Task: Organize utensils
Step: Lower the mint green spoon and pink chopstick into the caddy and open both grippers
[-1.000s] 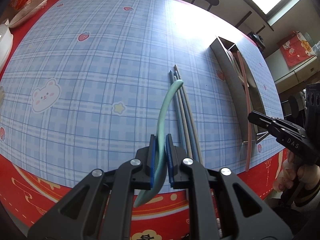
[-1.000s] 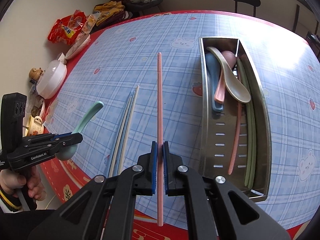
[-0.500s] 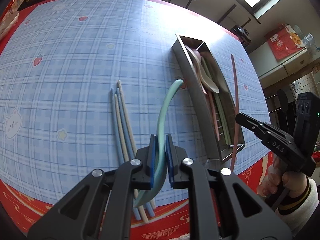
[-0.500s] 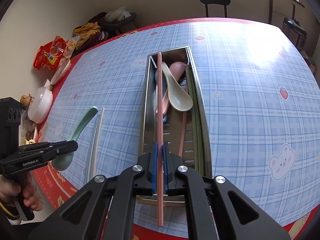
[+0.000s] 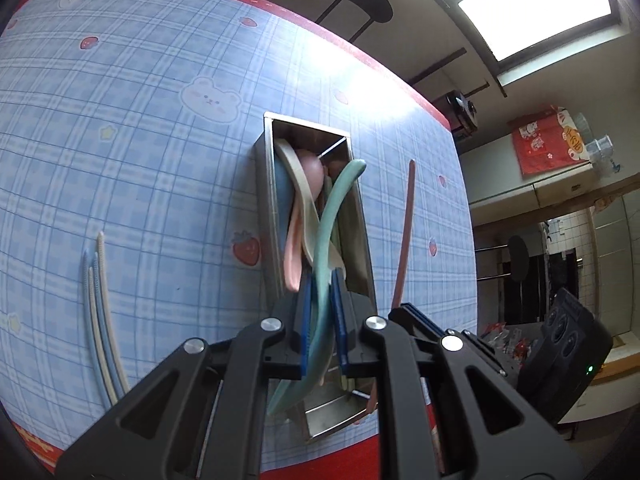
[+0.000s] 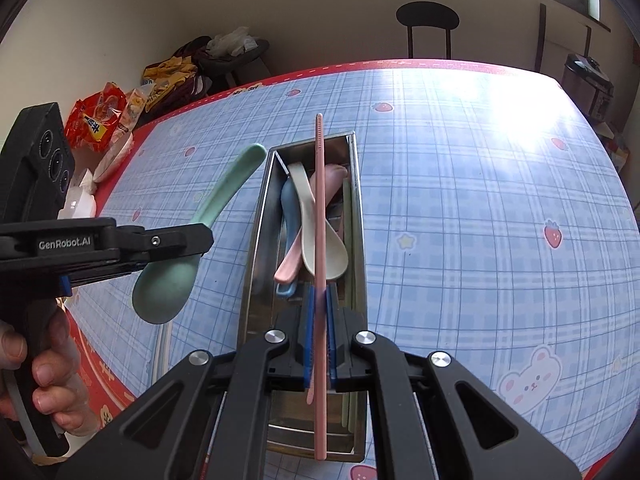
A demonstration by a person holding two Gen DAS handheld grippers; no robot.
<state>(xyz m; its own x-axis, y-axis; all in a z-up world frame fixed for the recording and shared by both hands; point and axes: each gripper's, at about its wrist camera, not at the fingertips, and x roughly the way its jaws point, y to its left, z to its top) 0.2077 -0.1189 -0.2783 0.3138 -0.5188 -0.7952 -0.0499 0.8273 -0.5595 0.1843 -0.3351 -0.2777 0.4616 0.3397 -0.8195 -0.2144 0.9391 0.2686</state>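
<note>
Left wrist view: our left gripper (image 5: 322, 320) pinches the green spoon (image 5: 332, 220) by the neck, handle stretching out above the metal tray (image 5: 266, 208), bowl hanging back under the fingers. In the tray we see a cream spoon (image 5: 298, 176), a pink spoon (image 5: 294, 248) and a blue one. Three chopsticks (image 5: 98, 304) lie on the blue plaid cloth (image 5: 140, 140), well left of the tray. The pink chopstick (image 5: 404, 240) hangs right of the tray.

Right wrist view: our right gripper (image 6: 319, 330) is clamped on the pink chopstick (image 6: 319, 216), lengthwise over the tray (image 6: 256, 240). Left of the tray, the left gripper (image 6: 160, 242) holds the green spoon (image 6: 180, 264) off the cloth.
</note>
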